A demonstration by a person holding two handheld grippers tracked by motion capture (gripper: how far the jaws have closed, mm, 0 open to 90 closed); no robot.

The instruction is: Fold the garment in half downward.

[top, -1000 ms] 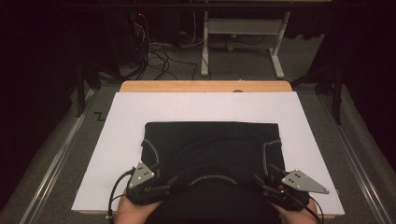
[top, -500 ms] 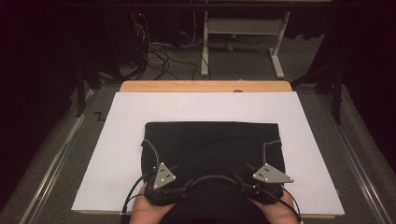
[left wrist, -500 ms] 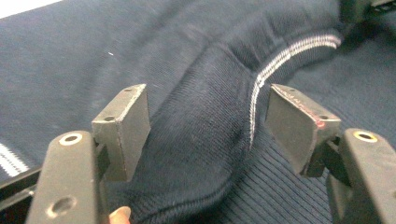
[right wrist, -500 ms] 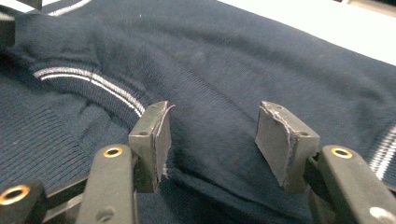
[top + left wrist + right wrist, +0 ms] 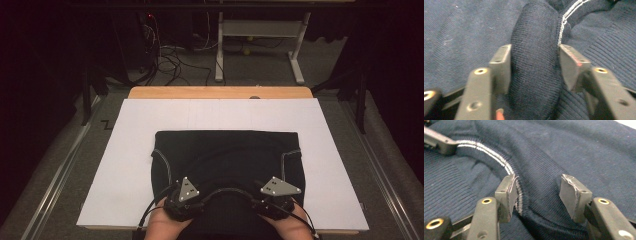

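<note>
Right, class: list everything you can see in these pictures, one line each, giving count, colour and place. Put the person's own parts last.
Sweater: one, dark navy with pale stripes along the collar, lying flat on the near middle of the white sheet.
White sheet: one, white, covering most of the table top.
Table: one, pale wood, its far edge showing beyond the sheet.
Desk frame: one, light grey, on the floor behind the table.
Cables: several, dark and pale, on the floor at the back left.
Left gripper: one, black, jaws apart with a bunched fold of collar between them.
Right gripper: one, black, jaws apart astride the collar edge.
Hands: two, at the near edge.
</note>
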